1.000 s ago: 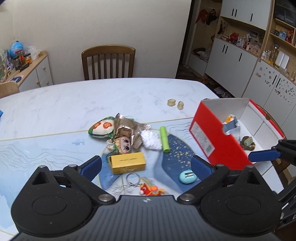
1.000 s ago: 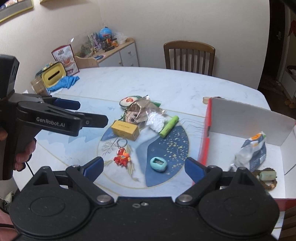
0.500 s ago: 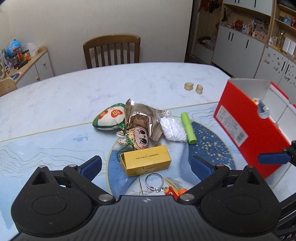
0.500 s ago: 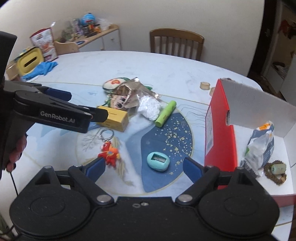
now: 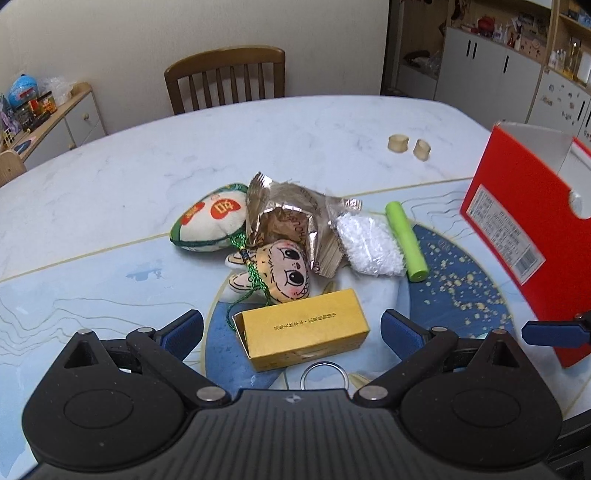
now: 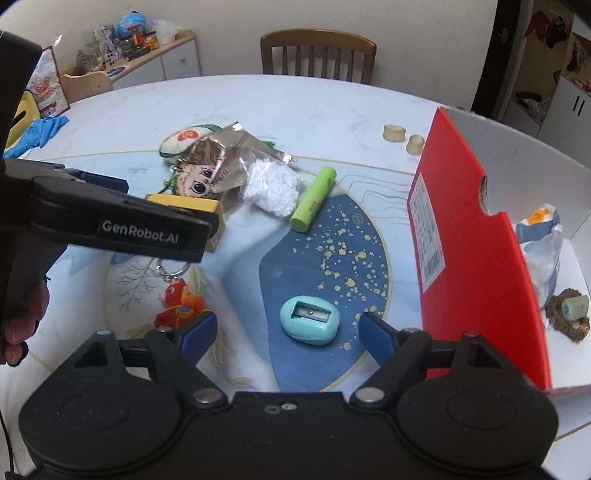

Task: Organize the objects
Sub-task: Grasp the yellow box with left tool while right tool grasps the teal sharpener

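Objects: we've got a cluttered marble-look tabletop (image 5: 155, 166), most bits piled mid-table
Yellow cardboard box (image 5: 303, 338): sits between our left tool (image 5: 291, 328) fingers, not touched, tool wide open
Teal oval pencil sharpener (image 6: 309, 319): lies between our right tool (image 6: 286, 330) fingers, which have just been closing a bit but aren't on it
Red cardboard box with white inside (image 6: 476, 236): right side, a crumpled packet (image 6: 541, 254) inside
Green cylinder (image 5: 406, 242): beside a white fluffy bag (image 5: 369, 242)

A wooden chair (image 5: 225, 79) stands behind the marbled bench (image 5: 295, 129) against a cream wall (image 5: 147, 33), beside what look like white cupboards (image 5: 491, 77).
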`<state>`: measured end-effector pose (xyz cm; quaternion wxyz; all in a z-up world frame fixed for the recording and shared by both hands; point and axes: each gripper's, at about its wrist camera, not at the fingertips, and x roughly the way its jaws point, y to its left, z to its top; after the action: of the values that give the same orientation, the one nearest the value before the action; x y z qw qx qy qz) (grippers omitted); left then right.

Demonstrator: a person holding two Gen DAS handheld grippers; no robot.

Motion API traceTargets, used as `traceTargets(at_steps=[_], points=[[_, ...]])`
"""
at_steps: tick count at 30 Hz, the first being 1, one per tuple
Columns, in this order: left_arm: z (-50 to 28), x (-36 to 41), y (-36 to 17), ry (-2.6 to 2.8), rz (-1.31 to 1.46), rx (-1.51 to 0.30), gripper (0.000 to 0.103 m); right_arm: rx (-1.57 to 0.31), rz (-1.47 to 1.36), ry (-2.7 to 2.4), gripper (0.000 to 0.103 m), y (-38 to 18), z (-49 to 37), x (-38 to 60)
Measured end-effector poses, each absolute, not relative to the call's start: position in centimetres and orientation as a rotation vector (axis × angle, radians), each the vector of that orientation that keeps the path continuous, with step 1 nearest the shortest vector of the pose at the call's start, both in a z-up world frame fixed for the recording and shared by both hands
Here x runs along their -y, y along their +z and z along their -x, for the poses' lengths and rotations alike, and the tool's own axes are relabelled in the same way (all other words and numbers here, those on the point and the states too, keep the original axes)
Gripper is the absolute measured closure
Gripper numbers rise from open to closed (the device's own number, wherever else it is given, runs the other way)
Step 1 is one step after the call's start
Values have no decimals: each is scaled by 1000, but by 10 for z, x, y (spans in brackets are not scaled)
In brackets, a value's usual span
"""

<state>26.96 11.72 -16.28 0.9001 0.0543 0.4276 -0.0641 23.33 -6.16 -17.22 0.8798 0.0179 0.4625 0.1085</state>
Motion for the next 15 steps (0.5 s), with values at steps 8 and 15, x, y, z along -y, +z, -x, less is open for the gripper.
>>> traceTargets(at_steps=[8,15], points=[[-277,-115,-172,-125,-90,-903,0,-996,-62,197,25,-186,-242,62],[-276,-117,-173,-114,-79,-889,1,-980,-65,164,36,-187,-245,66]])
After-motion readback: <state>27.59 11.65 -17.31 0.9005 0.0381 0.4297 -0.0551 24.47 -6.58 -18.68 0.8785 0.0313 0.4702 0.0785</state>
